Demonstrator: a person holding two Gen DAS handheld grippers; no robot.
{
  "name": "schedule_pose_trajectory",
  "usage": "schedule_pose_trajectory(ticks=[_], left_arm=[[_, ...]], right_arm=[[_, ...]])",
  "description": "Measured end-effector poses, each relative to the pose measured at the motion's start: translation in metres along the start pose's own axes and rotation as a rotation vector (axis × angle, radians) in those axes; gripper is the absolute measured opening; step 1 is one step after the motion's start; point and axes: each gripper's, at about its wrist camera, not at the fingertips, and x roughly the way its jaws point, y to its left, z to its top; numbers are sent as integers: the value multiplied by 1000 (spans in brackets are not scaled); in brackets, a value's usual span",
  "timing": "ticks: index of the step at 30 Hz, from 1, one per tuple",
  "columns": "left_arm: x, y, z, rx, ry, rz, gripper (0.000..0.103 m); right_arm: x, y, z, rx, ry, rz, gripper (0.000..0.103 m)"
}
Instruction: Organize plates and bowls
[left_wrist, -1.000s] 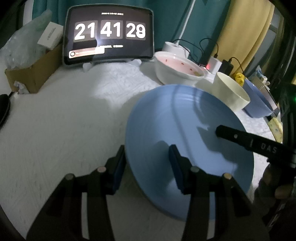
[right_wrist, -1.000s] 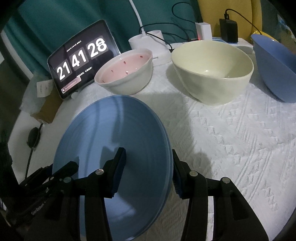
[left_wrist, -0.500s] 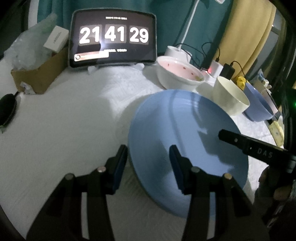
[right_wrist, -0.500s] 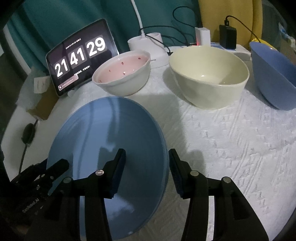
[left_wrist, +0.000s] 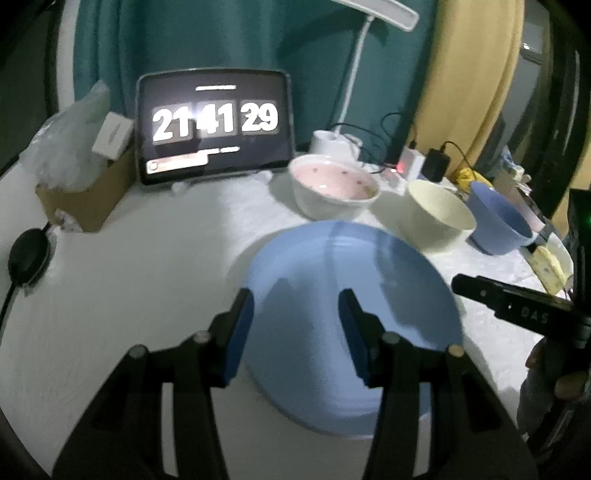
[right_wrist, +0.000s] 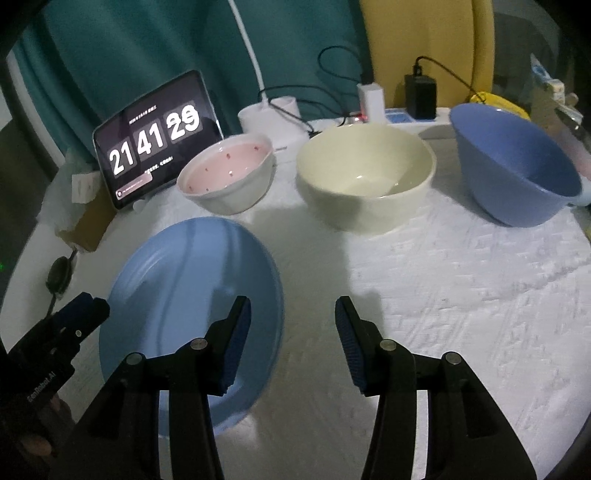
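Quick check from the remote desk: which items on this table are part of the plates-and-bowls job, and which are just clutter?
Job items: blue plate, pink-lined bowl, cream bowl, blue bowl.

Lying about: clock tablet, cardboard box, lamp base, chargers and power strip, black round object on a cord.

Tablet clock reading 21 41 29, "DAS" on right gripper

Left gripper open above blue plate | three bowls behind: pink, cream, blue
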Motion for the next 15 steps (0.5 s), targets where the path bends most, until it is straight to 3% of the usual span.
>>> schedule_pose_trajectory(ticks=[6, 10, 15], left_arm=[[-4, -24, 3, 38, 1, -29, 51], [-7, -39, 5, 59, -5, -48, 62], [-9, -58, 7, 87, -10, -63, 63]], right_arm=[[-15, -10, -3, 12, -23, -8, 50], [-26, -18, -5, 21, -45, -16, 50], [-42, -32, -5, 32, -72, -35, 50]])
